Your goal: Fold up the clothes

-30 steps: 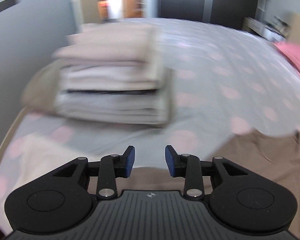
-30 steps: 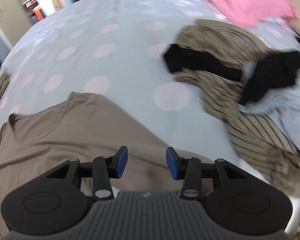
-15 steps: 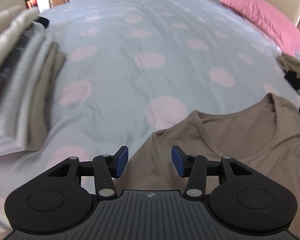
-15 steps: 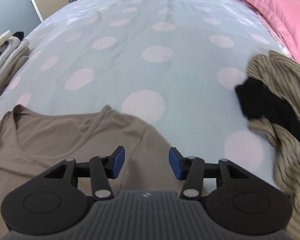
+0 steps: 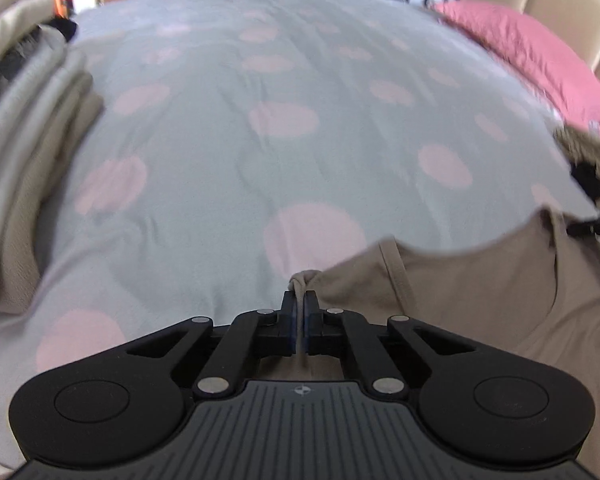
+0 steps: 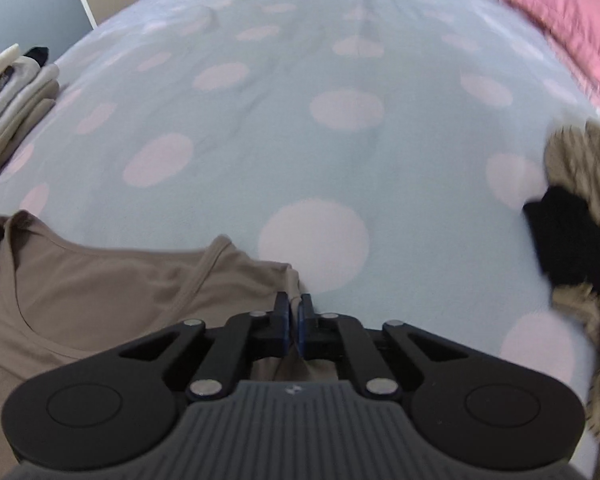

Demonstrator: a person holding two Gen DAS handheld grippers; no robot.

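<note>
Two grippers clamp the tan shirt (image 5: 480,292): left gripper (image 5: 299,304) pinches one shoulder, right gripper (image 6: 293,307) the other.

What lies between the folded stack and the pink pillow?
Only bare dotted bedspread between the folded stack and the pink pillow, seen in the left wrist view.

I'm seeing a tan shirt (image 5: 480,292), a pale grey bedspread (image 5: 228,152) with pink dots, a pink pillow (image 5: 528,60) and black-tipped blue pads (image 6: 284,324).
</note>
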